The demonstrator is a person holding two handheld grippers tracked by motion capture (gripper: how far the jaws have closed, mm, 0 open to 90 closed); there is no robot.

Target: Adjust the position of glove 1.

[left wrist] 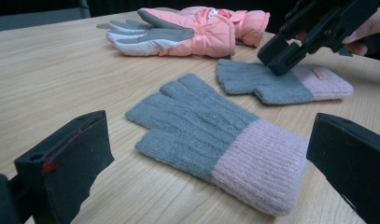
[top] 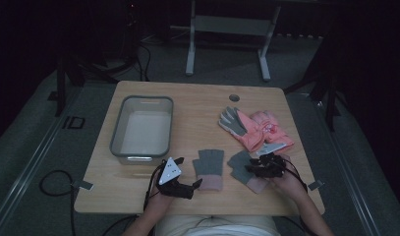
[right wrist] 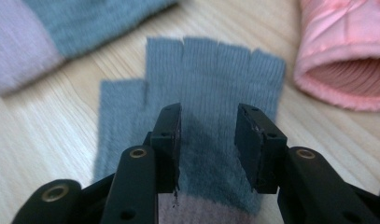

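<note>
Grey-and-pink knit glove (right wrist: 211, 135) right under right claw (right wrist: 208, 140), fingers pointing away along claw's line; jaws part-open astride its palm, not pinching. Left claw (left wrist: 197, 158) wide, empty.

Bare tabletop (top: 197, 105) is lying open between the bin (top: 141, 129) and the pink gloves (top: 256, 129), giving a clear lane toward the far edge. Two knit gloves (top: 209, 168) (top: 241, 166) are taking up the near middle, with a narrow strip of wood showing between them. The right gripper (top: 264, 166) is hanging over the second one, closing that side.
</note>
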